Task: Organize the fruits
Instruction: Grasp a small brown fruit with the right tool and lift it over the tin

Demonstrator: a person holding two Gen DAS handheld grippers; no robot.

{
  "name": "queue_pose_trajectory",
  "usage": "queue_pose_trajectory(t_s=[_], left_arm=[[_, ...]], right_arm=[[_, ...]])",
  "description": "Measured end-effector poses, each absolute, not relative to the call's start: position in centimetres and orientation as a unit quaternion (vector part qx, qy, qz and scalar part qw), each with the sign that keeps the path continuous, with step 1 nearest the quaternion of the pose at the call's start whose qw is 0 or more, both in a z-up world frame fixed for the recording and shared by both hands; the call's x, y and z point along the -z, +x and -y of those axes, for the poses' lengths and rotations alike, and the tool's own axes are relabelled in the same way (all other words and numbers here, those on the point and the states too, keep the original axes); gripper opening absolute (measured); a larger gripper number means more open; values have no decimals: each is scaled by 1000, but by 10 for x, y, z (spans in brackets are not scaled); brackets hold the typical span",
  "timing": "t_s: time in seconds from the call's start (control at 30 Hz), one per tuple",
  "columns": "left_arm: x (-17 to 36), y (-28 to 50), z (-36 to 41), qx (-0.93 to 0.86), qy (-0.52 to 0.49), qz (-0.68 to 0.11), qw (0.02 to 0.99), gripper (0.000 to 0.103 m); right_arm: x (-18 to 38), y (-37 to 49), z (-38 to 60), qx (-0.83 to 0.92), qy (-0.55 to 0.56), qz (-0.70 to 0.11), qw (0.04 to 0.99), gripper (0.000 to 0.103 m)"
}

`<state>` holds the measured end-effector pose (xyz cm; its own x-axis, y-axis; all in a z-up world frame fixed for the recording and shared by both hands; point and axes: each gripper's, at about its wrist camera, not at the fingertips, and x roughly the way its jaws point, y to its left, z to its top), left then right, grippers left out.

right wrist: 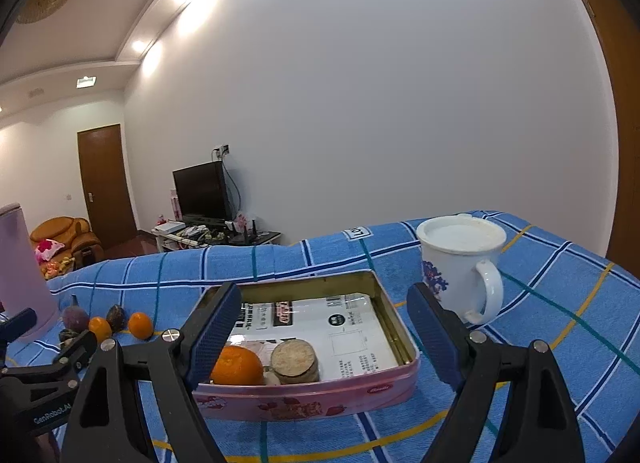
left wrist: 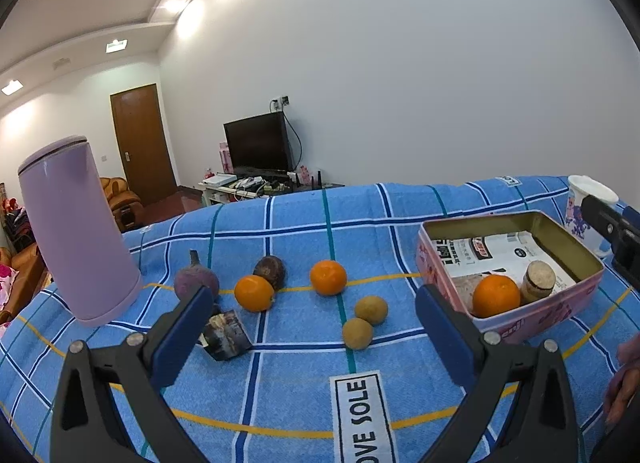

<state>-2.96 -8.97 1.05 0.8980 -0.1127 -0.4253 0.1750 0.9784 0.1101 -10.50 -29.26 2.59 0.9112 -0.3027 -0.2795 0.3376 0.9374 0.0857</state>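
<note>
A pink tin box (left wrist: 560, 313) (right wrist: 320, 399) on the blue checked cloth holds one orange (left wrist: 496, 295) (right wrist: 237, 370), a round biscuit stack (left wrist: 538, 281) (right wrist: 295, 362) and a printed packet. Two oranges (left wrist: 254, 293) (left wrist: 328, 277), two brown round fruits (left wrist: 371, 309) (left wrist: 357, 333) and two dark purple fruits (left wrist: 196, 282) (left wrist: 270, 271) lie on the cloth left of the tin. My left gripper (left wrist: 314, 327) is open and empty above the loose fruit. My right gripper (right wrist: 324, 331) is open and empty over the tin.
A tall lilac bottle (left wrist: 76, 231) stands at the left. A small dark packet (left wrist: 227, 334) lies near the left finger. A white mug with a lid (right wrist: 460, 263) stands right of the tin. A person's hand (left wrist: 624, 383) shows at the right edge.
</note>
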Motion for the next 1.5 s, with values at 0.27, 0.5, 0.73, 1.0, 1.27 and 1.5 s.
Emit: queue_pose_trajectory(t_s=[0.27,0.5,0.73,1.0,1.27,1.5], left_arm=[[1,-8,72,95,98,-266,954,103],[4,17,17,56,56,-292,953,103],[1,39,-32,-24,21,-308,951,103],[-1,44,-58,-87,16,-291,953,103],[-5,42,-50,-69,35,-278,957,103],[-10,38,-43,-58,43,-264,962,103]], right_arm=[[-24,-99,273,132,61,-145,979,86],[-19,-83,245,101,33,-179,978,84],[-9,-50,206,40,29,-237,970,53],[17,-8,146,-38,41,-336,940,47],[43,35,136,-40,53,-414,908,36],[52,50,138,-47,66,-431,899,28]])
